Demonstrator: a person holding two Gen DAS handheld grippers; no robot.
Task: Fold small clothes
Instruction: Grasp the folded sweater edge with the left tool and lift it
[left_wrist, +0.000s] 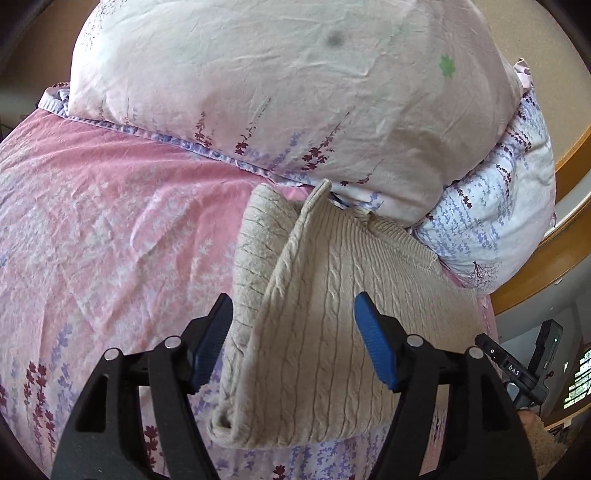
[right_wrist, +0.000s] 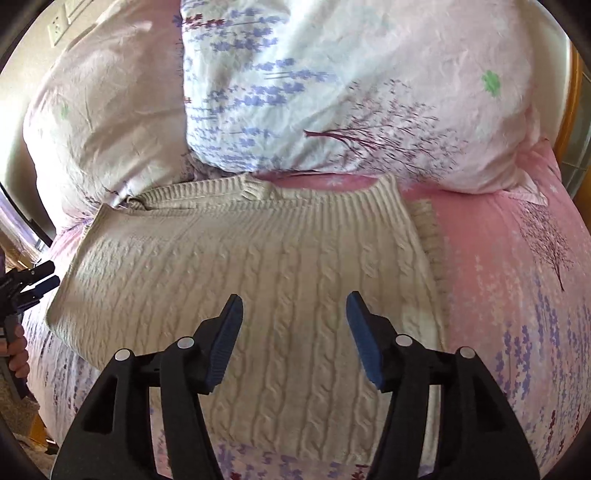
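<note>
A cream cable-knit sweater (right_wrist: 258, 266) lies folded on the pink floral bed sheet (right_wrist: 517, 277), its ribbed hem toward the pillows. In the left wrist view the sweater (left_wrist: 325, 314) shows a raised fold along its left side. My left gripper (left_wrist: 293, 299) hovers open over that side, with no knit pinched between its blue pads. My right gripper (right_wrist: 294, 297) stands open above the middle of the sweater, holding nothing. The left gripper (right_wrist: 37, 280) also peeks in at the right wrist view's left edge, with a hand (right_wrist: 18, 354) below it.
Two floral pillows (right_wrist: 351, 92) (right_wrist: 103, 122) lie right behind the sweater, touching its far edge. A wooden bed frame (left_wrist: 569, 229) curves along the right. A black device (left_wrist: 517, 369) shows at the lower right of the left wrist view. The pink sheet (left_wrist: 110, 221) spreads to the left.
</note>
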